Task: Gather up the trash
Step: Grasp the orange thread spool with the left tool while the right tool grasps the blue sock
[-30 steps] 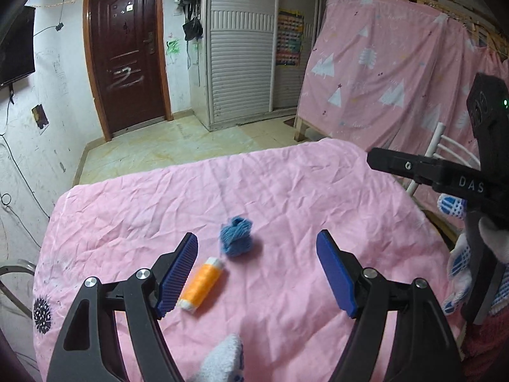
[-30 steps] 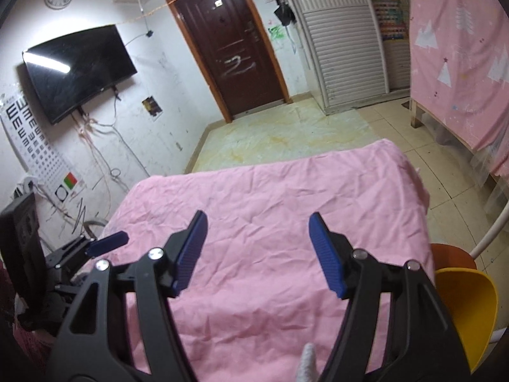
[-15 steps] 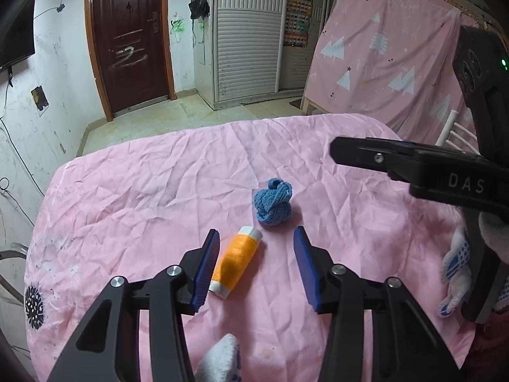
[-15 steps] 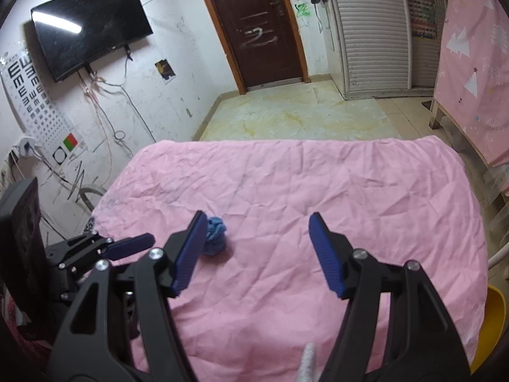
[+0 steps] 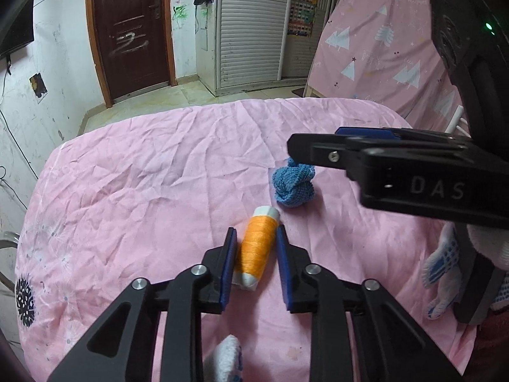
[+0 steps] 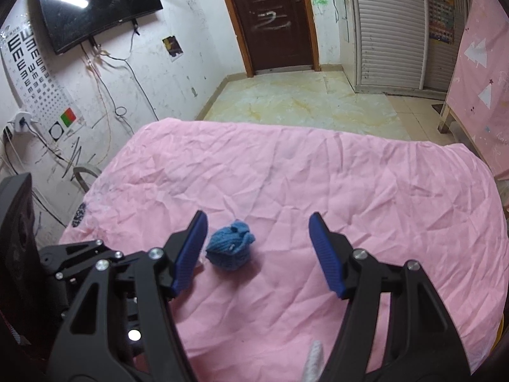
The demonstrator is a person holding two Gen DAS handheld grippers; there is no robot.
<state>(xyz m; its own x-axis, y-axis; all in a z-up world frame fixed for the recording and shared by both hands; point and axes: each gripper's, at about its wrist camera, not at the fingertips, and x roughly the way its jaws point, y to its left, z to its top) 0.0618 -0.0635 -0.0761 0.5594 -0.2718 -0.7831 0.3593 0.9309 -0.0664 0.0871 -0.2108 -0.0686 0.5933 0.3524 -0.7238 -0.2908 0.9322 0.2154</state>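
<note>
An orange thread spool [image 5: 256,248] with white ends lies on the pink cloth [image 5: 127,191]. My left gripper [image 5: 256,230] is closing on it, and both blue pads touch its sides. Just beyond it sits a blue knitted ball [image 5: 294,187]. In the right wrist view that blue ball [image 6: 229,250] lies between the fingers of my right gripper [image 6: 257,218], close to the left finger and touching neither pad. The right gripper [image 5: 315,143] is open and reaches in from the right, hanging over the ball in the left wrist view.
The crumpled pink cloth covers the whole table, whose far edge [image 6: 286,127] drops to a tiled floor [image 6: 302,102]. A gloved hand [image 5: 442,270] holds the right gripper. A pink curtain [image 5: 381,57] hangs at the right, and a yellow chair edge [image 6: 504,328] shows beside the table.
My left gripper sank toward the table and its jaws closed from wide apart onto the orange spool. My right gripper swung left until the blue ball came between its open fingers.
</note>
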